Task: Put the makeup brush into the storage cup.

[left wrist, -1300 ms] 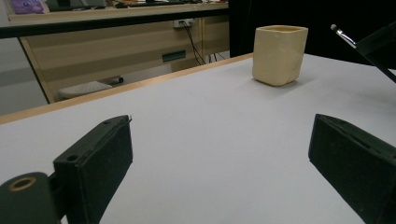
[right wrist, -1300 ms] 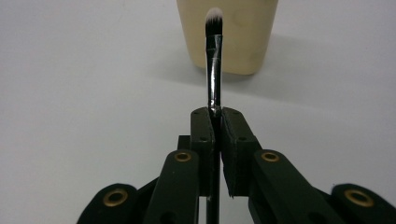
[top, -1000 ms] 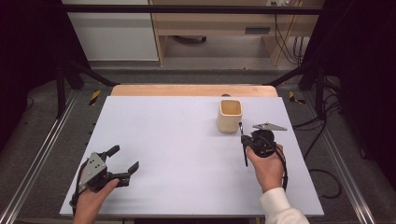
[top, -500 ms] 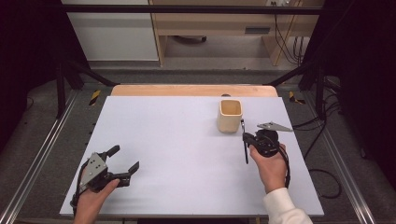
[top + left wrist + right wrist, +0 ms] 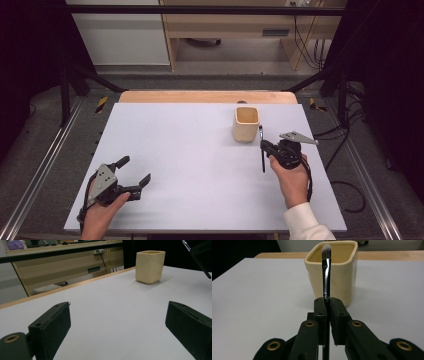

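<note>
A cream square cup [image 5: 246,123] stands empty on the far right part of the white table [image 5: 190,150]. My right gripper [image 5: 266,148] hovers just right of and nearer than the cup, shut on a thin makeup brush [image 5: 262,150]. In the right gripper view the brush [image 5: 326,270] sticks up from the closed jaws [image 5: 327,302], its pale bristle tip in front of the cup [image 5: 342,277]. My left gripper [image 5: 134,170] rests open near the table's front left corner. Its view has bare table between the wide jaws [image 5: 117,322], and the cup [image 5: 150,266] far off.
A wooden strip [image 5: 200,96] edges the table's far side. Metal frame rails [image 5: 45,165] run along both sides, and cables [image 5: 345,185] lie on the floor at the right. A desk [image 5: 230,30] stands beyond the table.
My right hand with the brush has edged slightly to the right. The left hand has stayed still.
</note>
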`<state>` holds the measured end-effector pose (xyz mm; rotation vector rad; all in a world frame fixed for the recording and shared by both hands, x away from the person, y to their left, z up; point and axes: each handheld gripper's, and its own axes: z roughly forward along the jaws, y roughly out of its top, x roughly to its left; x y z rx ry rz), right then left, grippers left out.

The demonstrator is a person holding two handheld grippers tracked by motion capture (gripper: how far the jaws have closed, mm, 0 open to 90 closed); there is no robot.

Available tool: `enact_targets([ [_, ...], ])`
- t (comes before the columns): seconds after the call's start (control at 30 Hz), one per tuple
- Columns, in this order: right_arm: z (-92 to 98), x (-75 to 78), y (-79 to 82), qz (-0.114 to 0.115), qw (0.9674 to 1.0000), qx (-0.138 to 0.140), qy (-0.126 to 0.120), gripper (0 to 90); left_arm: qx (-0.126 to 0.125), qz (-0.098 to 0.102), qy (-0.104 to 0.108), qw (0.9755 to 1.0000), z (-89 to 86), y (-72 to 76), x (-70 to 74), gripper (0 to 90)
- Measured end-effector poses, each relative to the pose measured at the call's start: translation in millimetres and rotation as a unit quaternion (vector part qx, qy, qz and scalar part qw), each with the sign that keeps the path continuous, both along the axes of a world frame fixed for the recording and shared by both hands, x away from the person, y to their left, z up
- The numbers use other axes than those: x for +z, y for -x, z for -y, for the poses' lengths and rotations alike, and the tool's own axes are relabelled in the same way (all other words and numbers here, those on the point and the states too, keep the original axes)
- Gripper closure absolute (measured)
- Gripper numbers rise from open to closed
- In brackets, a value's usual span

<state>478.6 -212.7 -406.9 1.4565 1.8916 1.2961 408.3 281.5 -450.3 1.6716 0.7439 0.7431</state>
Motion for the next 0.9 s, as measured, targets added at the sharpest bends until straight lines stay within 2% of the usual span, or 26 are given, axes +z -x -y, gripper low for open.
enact_targets([
  [0.3, -0.8, -3.5, -1.4, 0.029, 0.9996, 0.002, -0.007, 83.9, 0.003, 0.000, 0.002, 1.0000, 2.8, -0.5, -0.4, 5.8],
  [0.47, -2.2, 0.3, 0.1, 0.060, 0.9981, 0.008, -0.010, 83.8, 0.001, 0.001, 0.001, 1.0000, 4.8, -0.5, -0.5, 5.8],
  [0.7, -1.8, 5.7, 0.5, 0.079, 0.9968, 0.005, -0.011, 83.8, 0.000, 0.002, 0.002, 1.0000, 5.0, -0.3, -0.2, 5.7],
  [0.9, -2.2, 9.5, -0.3, 0.086, 0.9963, 0.000, -0.011, 83.8, 0.002, 0.003, 0.004, 1.0000, 4.0, 0.6, 0.2, 5.7],
])
